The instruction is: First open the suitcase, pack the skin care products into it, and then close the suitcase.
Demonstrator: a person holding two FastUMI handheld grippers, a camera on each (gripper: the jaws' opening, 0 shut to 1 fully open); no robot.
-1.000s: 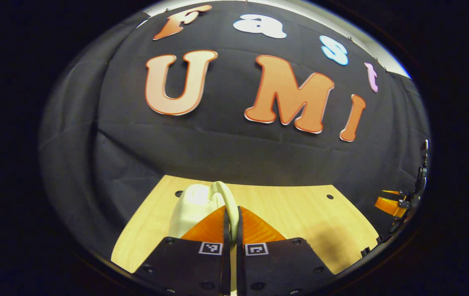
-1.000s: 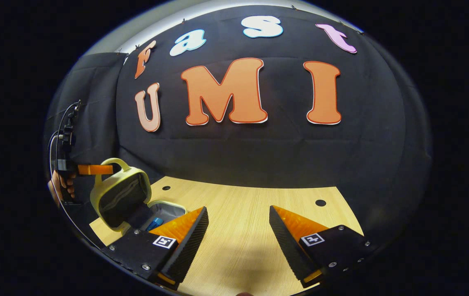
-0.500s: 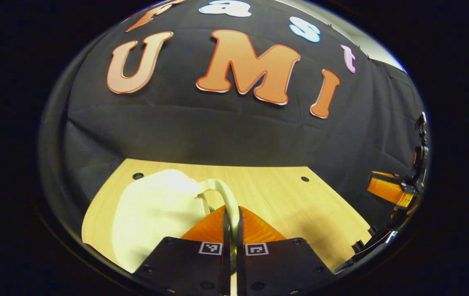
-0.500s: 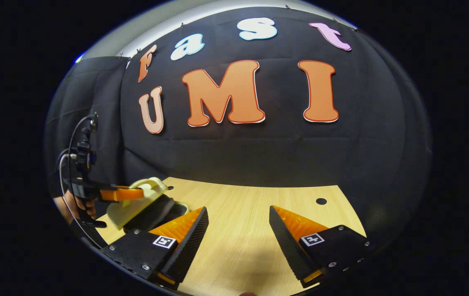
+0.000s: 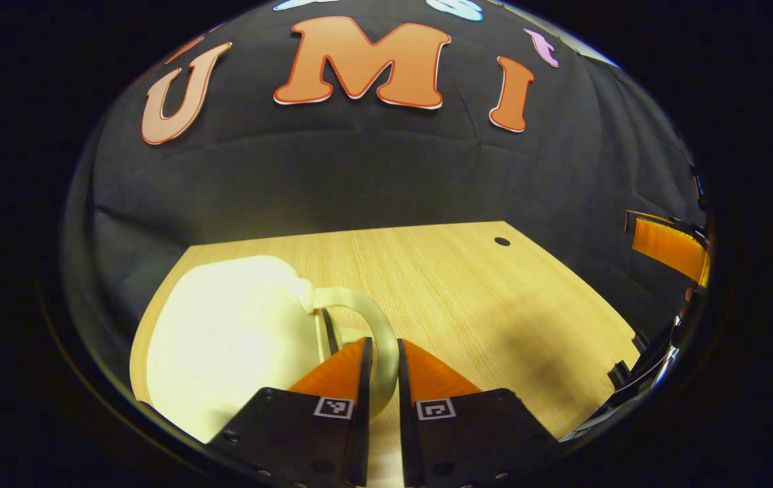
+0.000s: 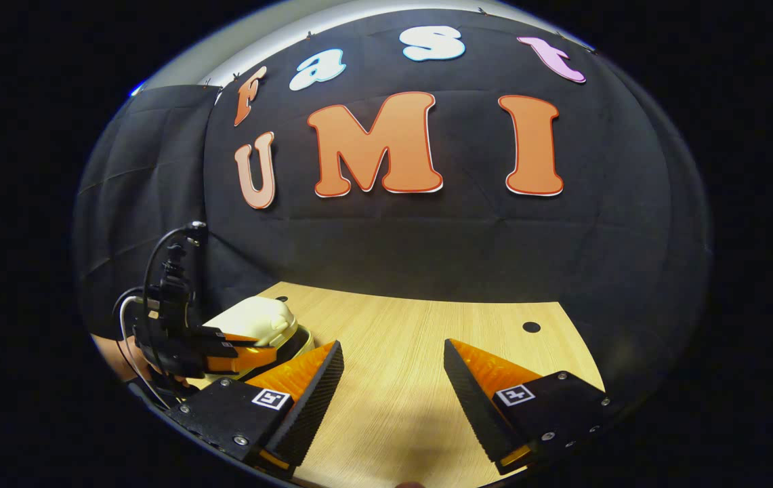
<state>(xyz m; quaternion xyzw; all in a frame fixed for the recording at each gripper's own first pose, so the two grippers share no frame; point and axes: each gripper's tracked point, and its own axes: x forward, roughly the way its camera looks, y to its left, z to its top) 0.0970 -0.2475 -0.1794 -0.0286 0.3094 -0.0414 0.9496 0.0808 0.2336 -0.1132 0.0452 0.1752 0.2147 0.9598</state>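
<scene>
Cream suitcase [image 5: 223, 339] lies apparently closed, handle [image 5: 366, 318] between left tool [image 5: 383, 366].

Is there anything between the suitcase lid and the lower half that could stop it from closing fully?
Nothing visible does. The left gripper is closed on the handle, and the suitcase lid lies almost flat on its base on the table.

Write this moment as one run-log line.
stage: closing | left gripper: shut on suitcase handle | right gripper: open, idle over table | suitcase: lid down
</scene>
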